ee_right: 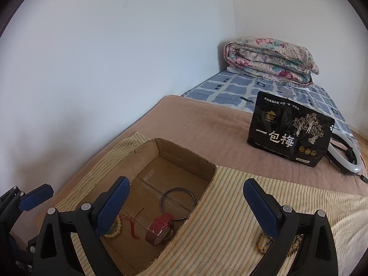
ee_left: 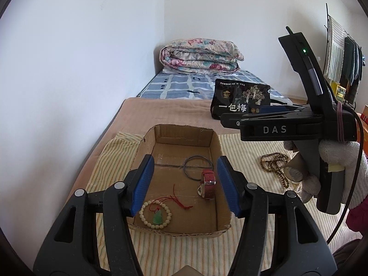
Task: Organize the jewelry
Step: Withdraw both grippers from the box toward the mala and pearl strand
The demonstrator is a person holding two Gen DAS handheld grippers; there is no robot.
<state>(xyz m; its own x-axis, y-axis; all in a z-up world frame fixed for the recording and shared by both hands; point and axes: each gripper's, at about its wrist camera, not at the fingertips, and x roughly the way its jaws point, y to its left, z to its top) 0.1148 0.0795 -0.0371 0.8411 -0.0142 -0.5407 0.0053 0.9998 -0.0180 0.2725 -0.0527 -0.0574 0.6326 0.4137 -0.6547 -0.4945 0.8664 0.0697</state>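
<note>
The cardboard box [ee_left: 212, 142] sat on a striped cloth [ee_left: 239, 154] spread over the bed, and part of the jewelry was already inside it. A dark bangle [ee_left: 186, 163] lay toward the far end, a red-strapped watch [ee_left: 208, 180] stood on its edge next to it, and a cream bead bracelet [ee_left: 147, 220] with a green pendant [ee_left: 157, 217] and red cord lay nearest the camera.

One piece clearly remained outside: a brown bead necklace [ee_left: 274, 165] heaped on the cloth to the right of the box, well apart from its wall. A few pale beads showed just beyond it, too hidden to identify.

The left hand-held gripper [ee_left: 185, 187] hung over the box with its jaws parted and nothing between them. The right hand-held gripper [ee_right: 185, 209] was likewise spread wide and empty, held over the box's right edge, with the necklace low beside its right finger.

By my reading, the sorting was well along, with at least the necklace left to move.
</note>
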